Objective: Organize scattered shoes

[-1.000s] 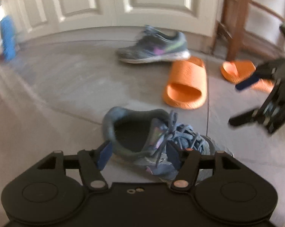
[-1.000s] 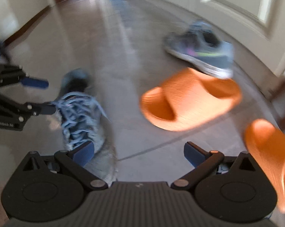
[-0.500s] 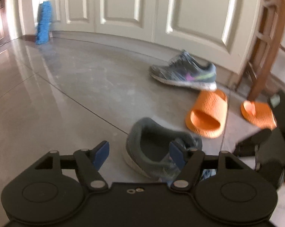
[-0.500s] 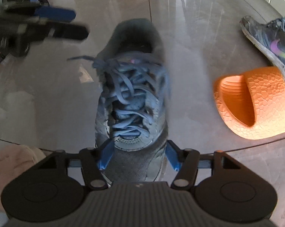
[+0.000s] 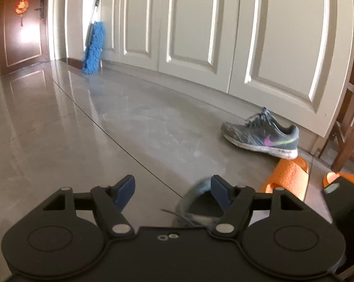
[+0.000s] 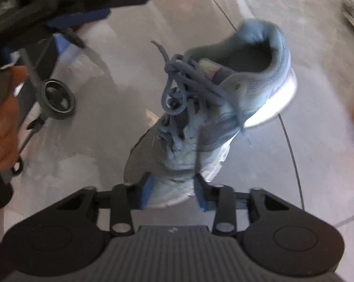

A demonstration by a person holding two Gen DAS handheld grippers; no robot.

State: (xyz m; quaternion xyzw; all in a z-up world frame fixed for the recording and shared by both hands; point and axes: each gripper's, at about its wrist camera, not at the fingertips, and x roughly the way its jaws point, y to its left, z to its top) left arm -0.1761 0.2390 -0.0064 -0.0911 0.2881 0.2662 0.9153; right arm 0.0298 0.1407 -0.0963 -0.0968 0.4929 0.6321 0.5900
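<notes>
Two grippers are in view. Right gripper (image 6: 173,193): clenched on the toe of a blue-grey laced sneaker (image 6: 207,115), blue pads pressed against both sides of the toe. The sneaker is tilted, heel pointing away from the camera and up to the right, above the grey tiled floor (image 6: 318,75); whether the sole touches the floor cannot be told. Image is motion-blurred.

Left gripper (image 5: 173,191): released, blue fingers spread wide with nothing between them. The held sneaker's heel opening shows just behind its right finger, blurred.

Second grey sneaker (image 5: 261,135) with pink and yellow-green side marking: upright on the floor, close to the white panelled doors (image 5: 188,23), toe pointing left. Orange slide sandal (image 5: 287,176): just beside that sneaker's heel, on the near side. Another orange sandal (image 5: 341,178): further right, partly hidden. Blue mop (image 5: 93,44): leaning upright against the doors, well apart from the shoes.
</notes>
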